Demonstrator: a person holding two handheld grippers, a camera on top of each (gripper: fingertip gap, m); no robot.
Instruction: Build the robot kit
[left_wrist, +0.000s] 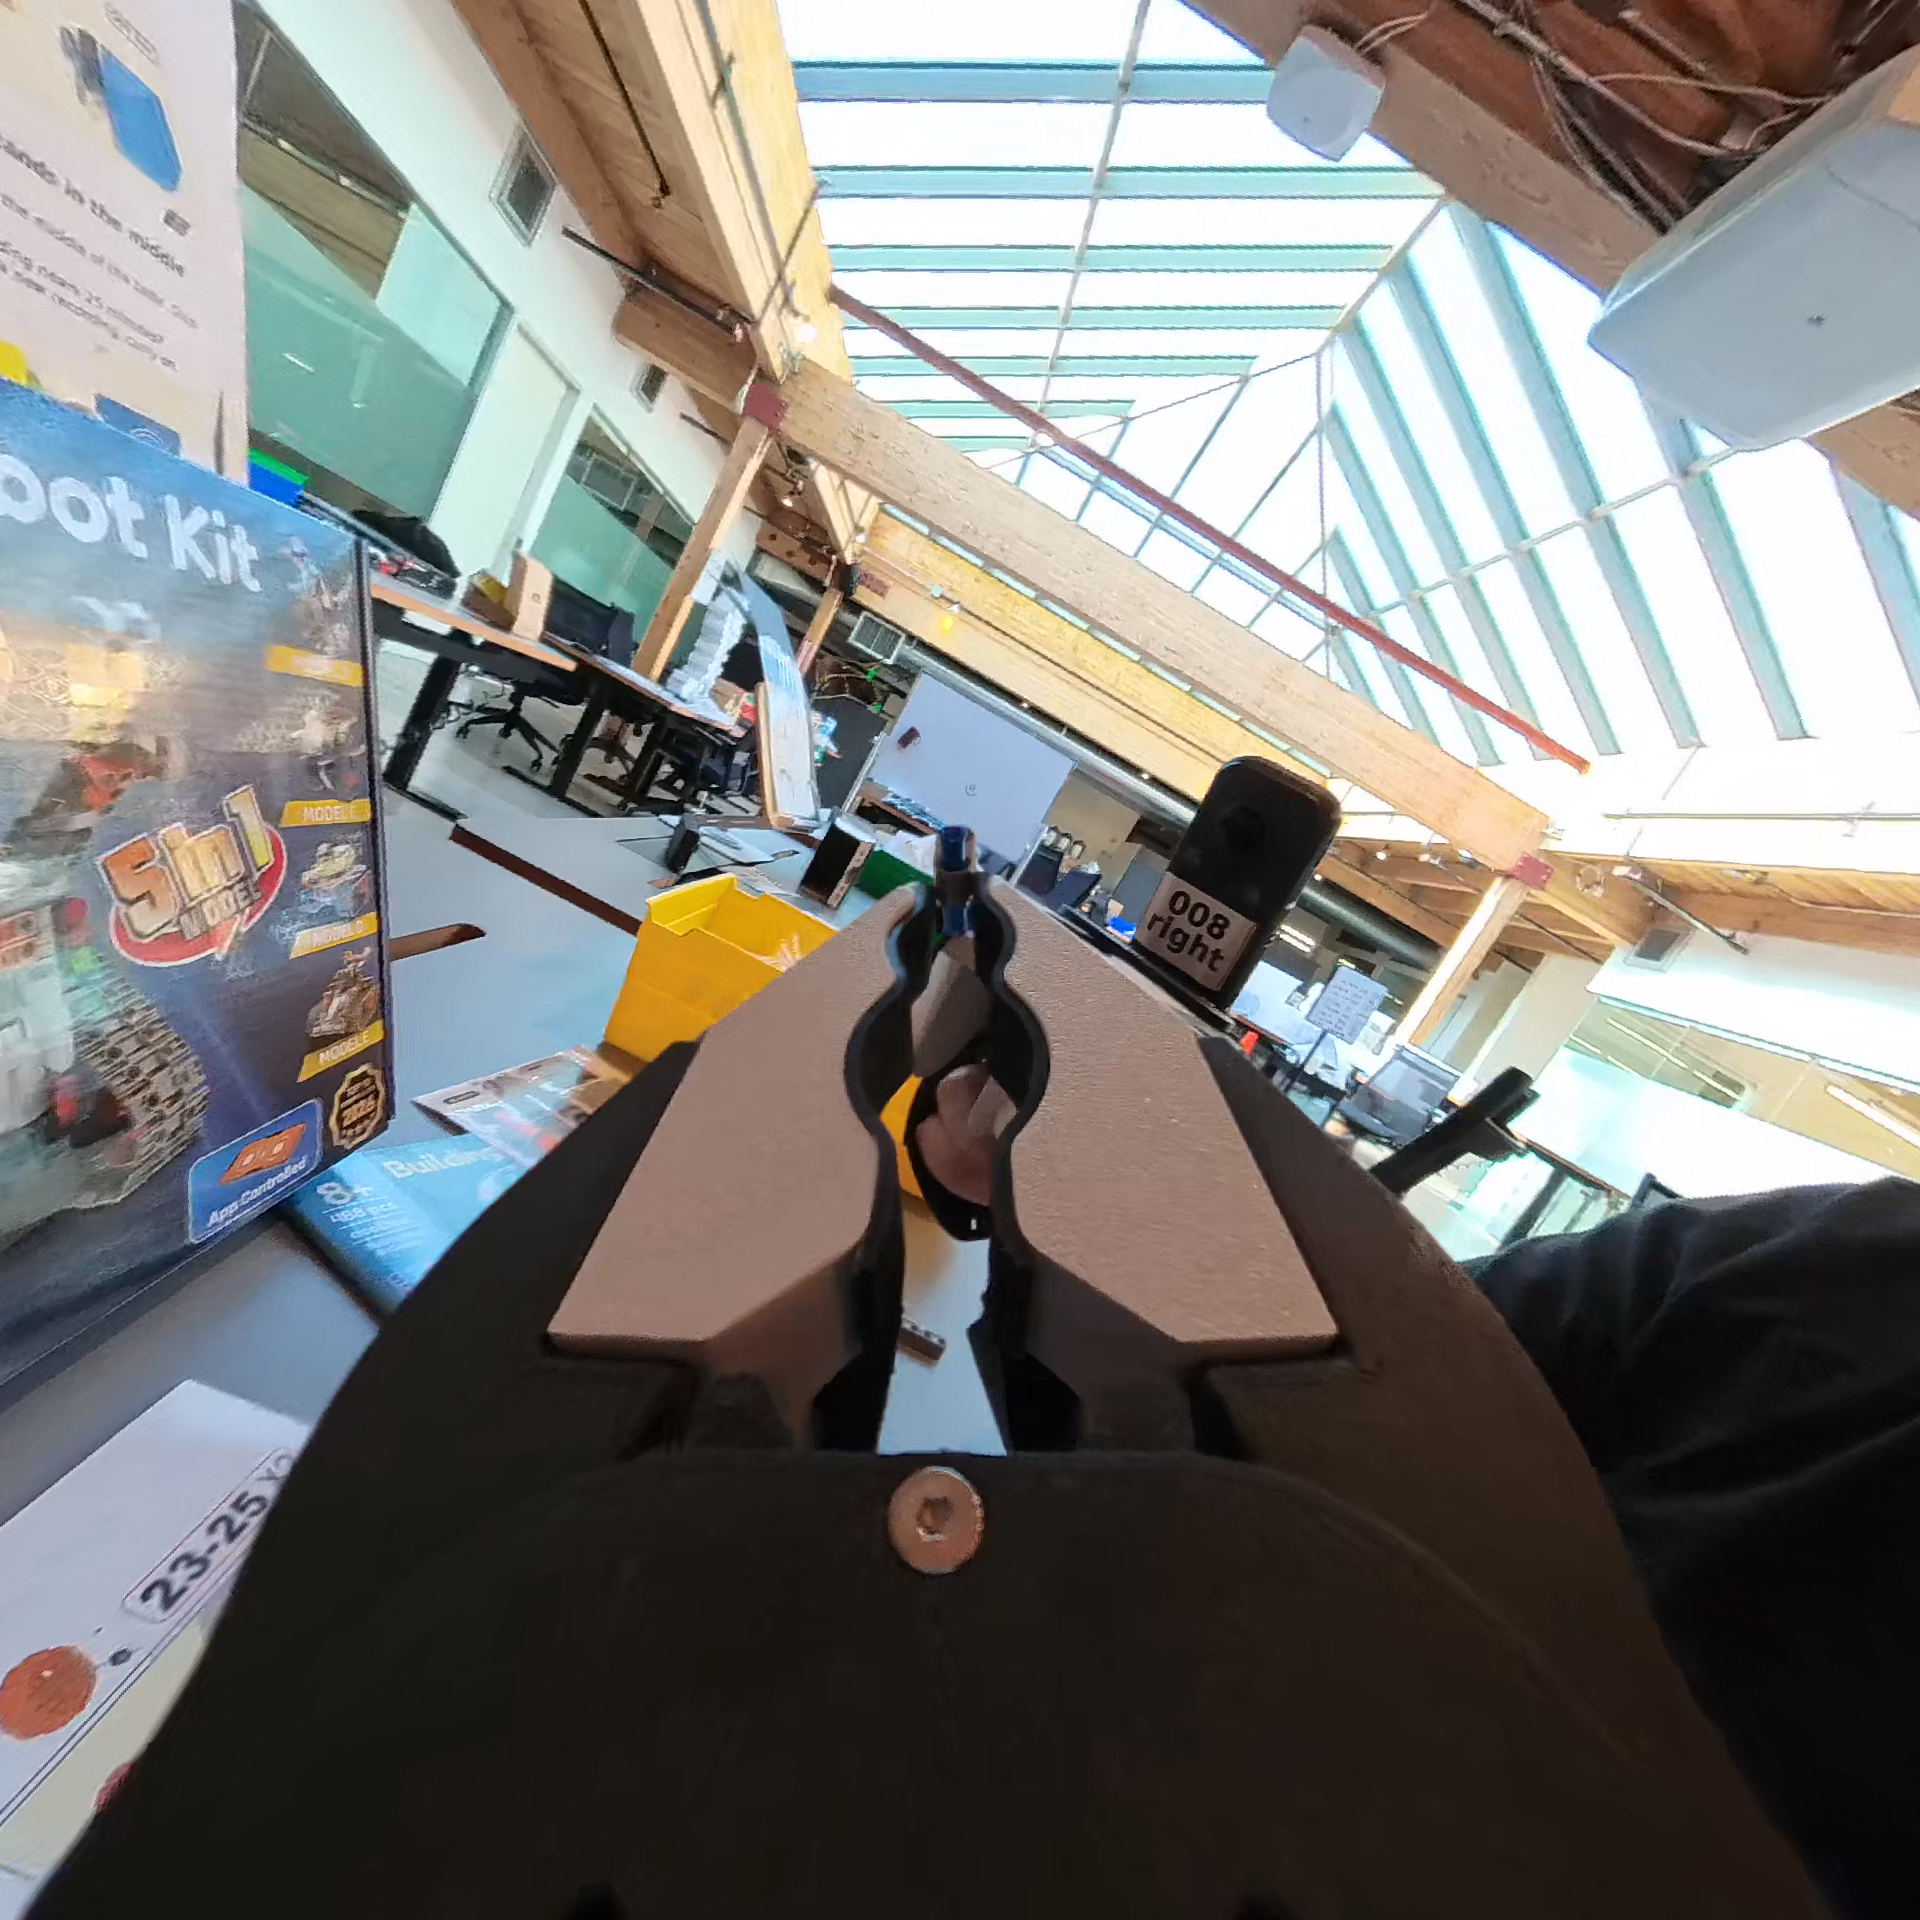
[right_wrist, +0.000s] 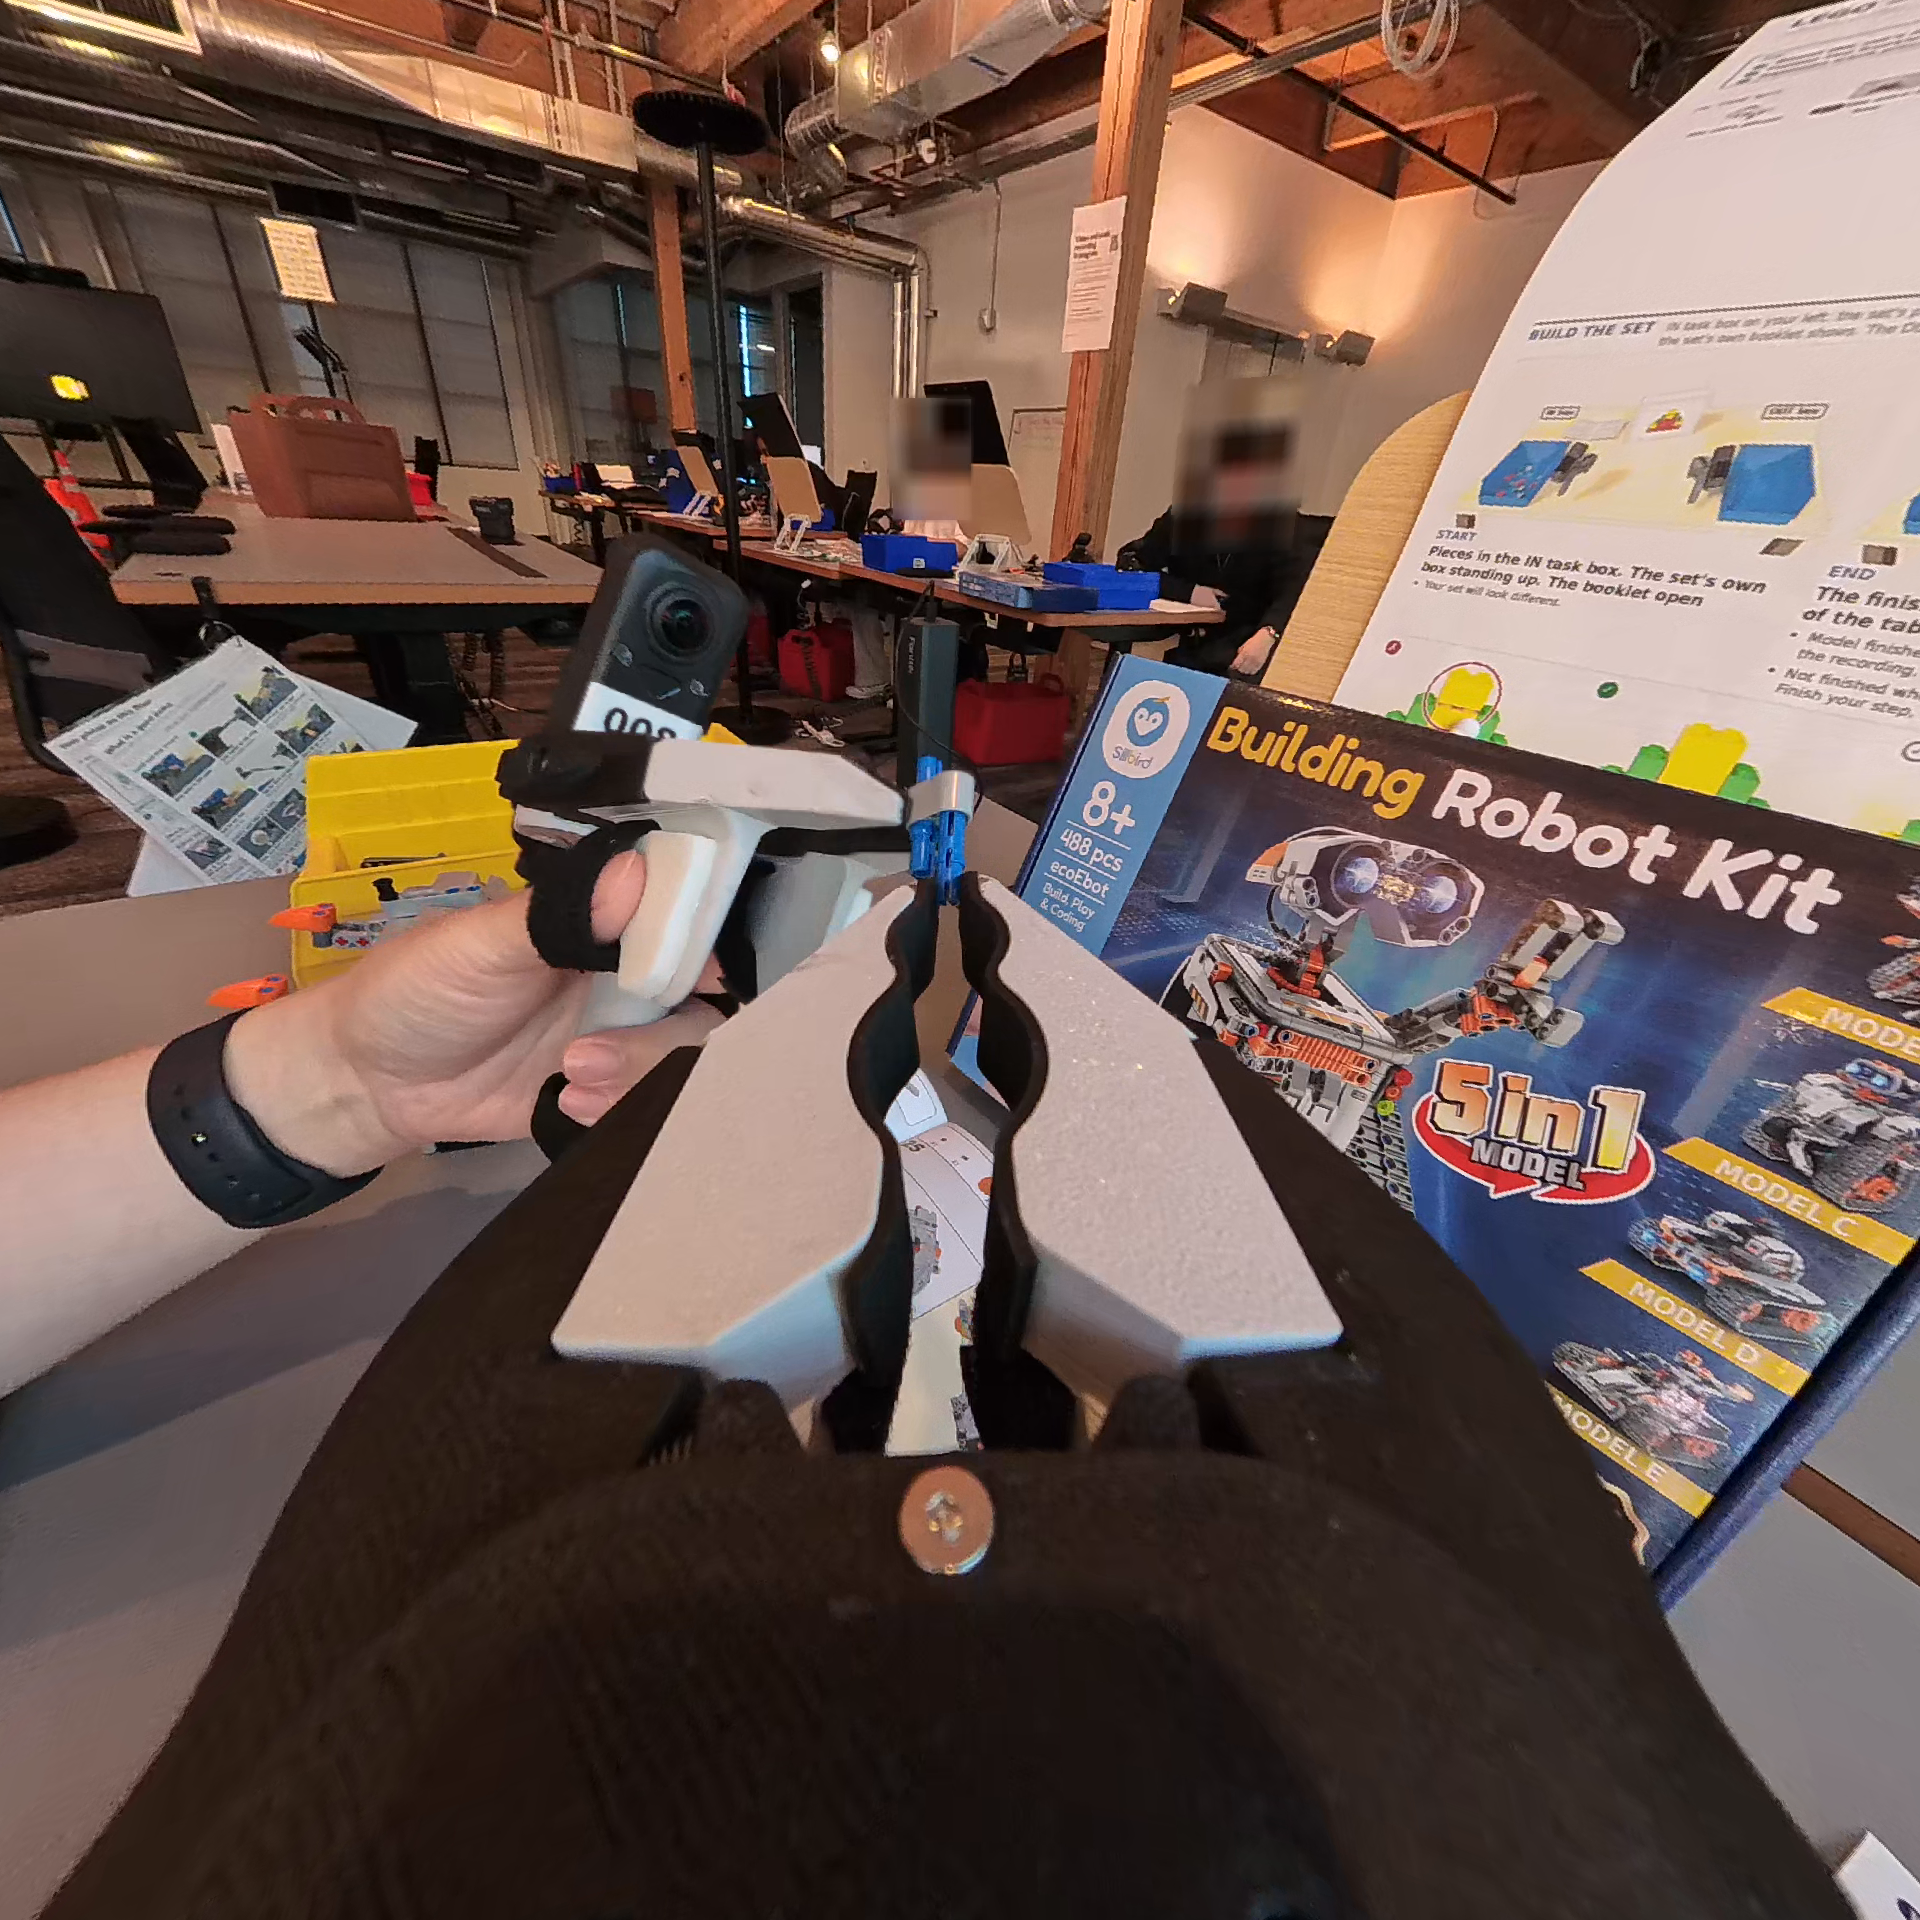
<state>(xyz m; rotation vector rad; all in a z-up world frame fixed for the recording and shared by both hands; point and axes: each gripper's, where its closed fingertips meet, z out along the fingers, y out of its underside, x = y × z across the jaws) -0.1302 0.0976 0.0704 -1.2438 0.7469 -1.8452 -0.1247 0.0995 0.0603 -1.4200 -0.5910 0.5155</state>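
Observation:
A small blue pin with a grey piece (right_wrist: 940, 821) is held in the air between both grippers. My right gripper (right_wrist: 940, 896) is shut on the pin's lower end. My left gripper (right_wrist: 902, 805) comes in from the left, held by a hand (right_wrist: 447, 1029), and grips the upper grey part. In the left wrist view my left gripper (left_wrist: 954, 906) is shut, with the blue pin (left_wrist: 954, 857) poking out past its tips. The right gripper's black camera (left_wrist: 1242, 862) stands just behind it; that gripper's fingers are hidden.
A yellow parts bin (right_wrist: 405, 821) sits on the grey table (right_wrist: 208, 1403), also in the left wrist view (left_wrist: 707, 956). A blue robot kit box (right_wrist: 1507, 1039) stands upright at right. A white instruction board (right_wrist: 1662, 468) leans behind it. A booklet (right_wrist: 935, 1164) lies below the fingers. Only a small space, under 4 cm, lies between the two pairs of fingers.

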